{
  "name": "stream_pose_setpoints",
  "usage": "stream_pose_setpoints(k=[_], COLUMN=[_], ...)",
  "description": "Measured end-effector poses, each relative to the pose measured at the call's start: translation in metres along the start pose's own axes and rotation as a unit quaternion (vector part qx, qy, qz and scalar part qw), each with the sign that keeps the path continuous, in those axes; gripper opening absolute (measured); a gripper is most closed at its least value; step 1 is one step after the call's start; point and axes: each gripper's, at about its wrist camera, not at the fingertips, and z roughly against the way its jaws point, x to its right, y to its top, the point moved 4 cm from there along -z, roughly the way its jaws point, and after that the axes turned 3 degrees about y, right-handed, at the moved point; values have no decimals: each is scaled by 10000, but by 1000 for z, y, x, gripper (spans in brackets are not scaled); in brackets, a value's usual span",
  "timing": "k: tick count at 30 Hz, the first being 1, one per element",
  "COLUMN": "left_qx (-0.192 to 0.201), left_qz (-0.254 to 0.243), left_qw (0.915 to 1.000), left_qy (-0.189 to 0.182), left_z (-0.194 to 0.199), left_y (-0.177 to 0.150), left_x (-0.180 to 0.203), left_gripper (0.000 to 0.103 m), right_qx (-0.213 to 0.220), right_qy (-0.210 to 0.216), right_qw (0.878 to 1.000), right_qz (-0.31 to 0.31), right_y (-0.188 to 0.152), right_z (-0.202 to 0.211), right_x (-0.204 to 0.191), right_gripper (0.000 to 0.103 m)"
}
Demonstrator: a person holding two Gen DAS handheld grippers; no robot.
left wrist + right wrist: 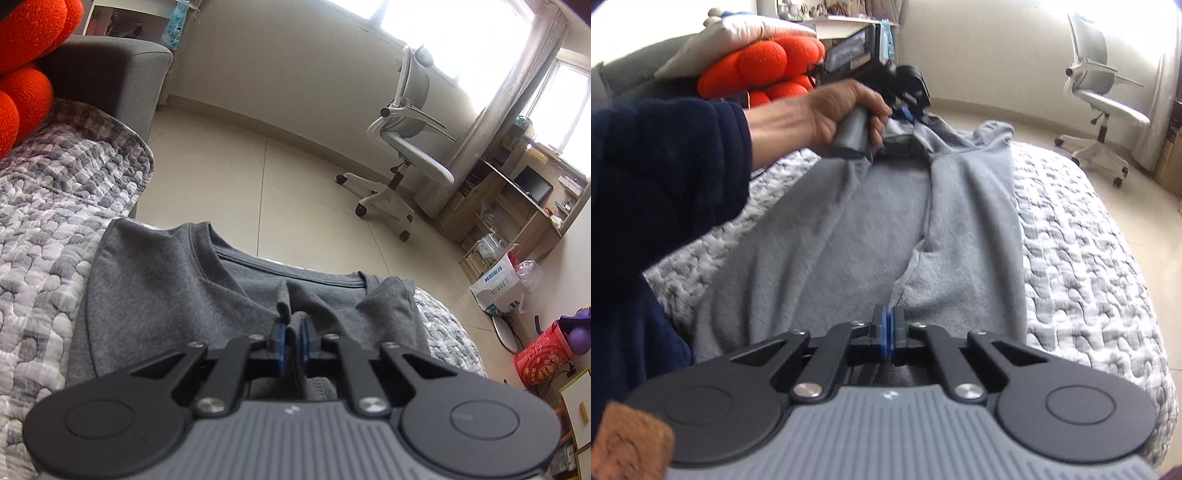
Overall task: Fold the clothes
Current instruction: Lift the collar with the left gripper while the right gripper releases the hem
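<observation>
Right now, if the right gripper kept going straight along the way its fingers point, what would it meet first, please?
The right gripper is shut on the grey shirt, so more of that cloth comes first. Farther along the line sits the left gripper, clamped on the shirt's far end, though depth is hard to judge.

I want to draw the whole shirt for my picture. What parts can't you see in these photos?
- Left wrist view: the grey cotton T-shirt has its lower part hidden behind the left gripper body.
- Right wrist view: the shirt's near hem is hidden by the right gripper; its far left edge is covered by the dark blue fleece sleeve.
- Right wrist view: the collar area is blurred.
</observation>
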Motion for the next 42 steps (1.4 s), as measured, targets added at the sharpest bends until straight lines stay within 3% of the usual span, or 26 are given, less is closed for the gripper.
stream_pose_setpoints(k=[5, 10, 12, 14, 19, 23, 25, 26, 28, 32, 37, 42], left_qx=[43, 2, -80, -93, -70, -3, 59, 61, 63, -120, -396, -659], left_qz=[-94, -123, -246, -410, -323, -260, -295, -298, -330, -249, -276, -554], left_qw=[9999, 9999, 9995, 9988, 9994, 9995, 9993, 9993, 9992, 9995, 9988, 9963], left_qy=[103, 103, 160, 234, 118, 152, 240, 234, 201, 128, 30, 62], left_z=[0, 0, -3, -3, 6, 19, 28, 32, 42, 61, 88, 102], left_y=[0, -1, -3, -5, 3, 10, 11, 11, 10, -3, -30, -63], left_x=[1, -2, 0, 1, 0, -3, -3, -3, 0, 11, 30, 46], left_gripper=[8, 8, 8, 8, 12, 13, 12, 12, 12, 13, 21, 29], right_qx=[-242, -191, -310, -375, -170, 17, 86, 105, 153, 270, 557, 434], right_qy=[225, 424, 529, 583, 1180, 1219, 1101, 1061, 1053, 1485, 1870, 2038], right_qw=[9993, 9986, 9976, 9971, 9881, 9870, 9886, 9886, 9870, 9773, 9718, 9713], right_qz=[-154, -256, -315, -323, -972, -1047, -1022, -1059, -1204, -1487, -1326, -1148], right_y=[-9, -7, -8, -7, 12, 39, 51, 57, 67, 87, 121, 139], right_z=[-12, -7, -12, -14, 3, 19, 26, 30, 36, 50, 68, 61], right_x=[3, 10, 11, 11, 27, 44, 57, 65, 82, 104, 116, 128], right_gripper=[2, 4, 15, 15, 15, 16, 31, 43, 44, 44, 44, 44])
